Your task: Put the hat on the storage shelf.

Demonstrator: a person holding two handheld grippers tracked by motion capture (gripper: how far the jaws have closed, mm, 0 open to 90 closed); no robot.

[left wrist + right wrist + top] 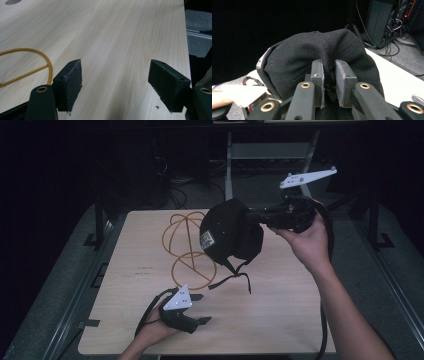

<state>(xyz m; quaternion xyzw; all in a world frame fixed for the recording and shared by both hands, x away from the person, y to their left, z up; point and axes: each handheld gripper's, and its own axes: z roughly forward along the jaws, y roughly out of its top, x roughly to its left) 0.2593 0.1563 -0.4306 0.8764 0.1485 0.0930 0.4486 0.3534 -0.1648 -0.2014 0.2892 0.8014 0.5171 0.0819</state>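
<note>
A black cap point(227, 231) with dangling straps hangs in the air above the wooden table point(280, 320), near its far middle. My right gripper point(252, 216) holds it from the right, jaws pinched on a fold of the cap's fabric point(329, 66). A gold wire stand point(186, 251) of loops rests on the table just left of and below the cap; its curved edge point(37, 53) shows in the left gripper view. My left gripper point(201, 308) sits low near the table's front edge, jaws wide apart with bare wood between them point(115, 82).
Metal frame rails point(395, 285) run along both sides of the table. Cables and a stand's legs point(230, 165) lie on the dark floor behind it. Bare wood stretches across the right and front of the tabletop.
</note>
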